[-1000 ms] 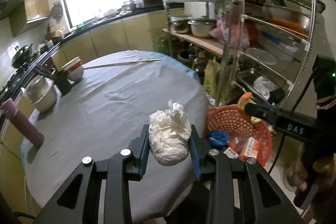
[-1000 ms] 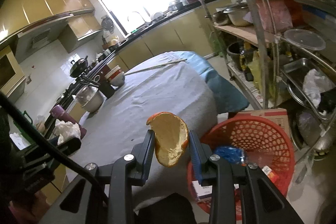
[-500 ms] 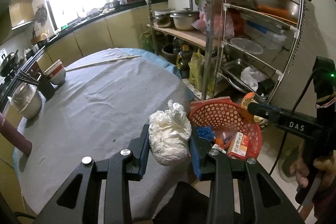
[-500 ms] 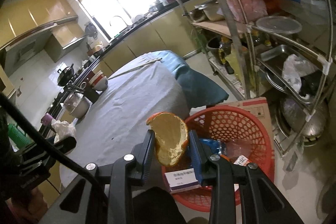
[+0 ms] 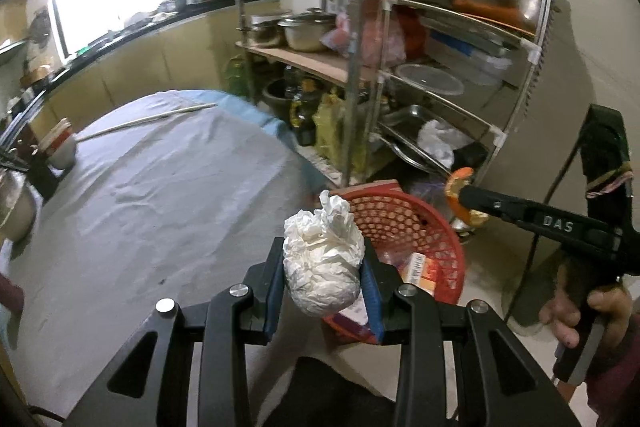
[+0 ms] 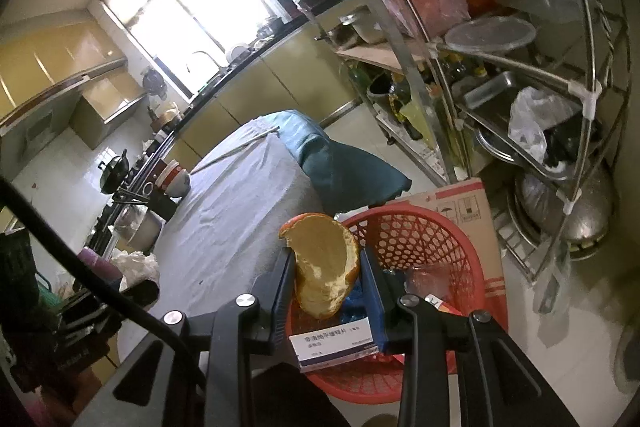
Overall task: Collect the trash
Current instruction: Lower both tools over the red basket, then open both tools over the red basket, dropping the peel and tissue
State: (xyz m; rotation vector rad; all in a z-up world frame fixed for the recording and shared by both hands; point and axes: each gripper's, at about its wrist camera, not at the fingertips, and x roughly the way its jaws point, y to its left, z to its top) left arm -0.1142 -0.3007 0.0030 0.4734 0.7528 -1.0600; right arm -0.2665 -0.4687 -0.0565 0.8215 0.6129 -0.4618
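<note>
The left gripper (image 5: 323,281) pinches a crumpled tissue (image 5: 322,263) at the counter's (image 5: 160,195) edge, beside the red basket (image 5: 404,223). The right gripper (image 6: 326,281) pinches an orange peel (image 6: 322,263) above that basket.

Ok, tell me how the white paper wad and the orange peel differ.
The white paper wad is a crumpled, rounded ball; the orange peel is a curved, hollow shell. The wad is white all over; the peel has a pale inside with an orange rim. The wad sits in the left claw, the peel in the right claw. Both are clamped and held near the red basket.
</note>
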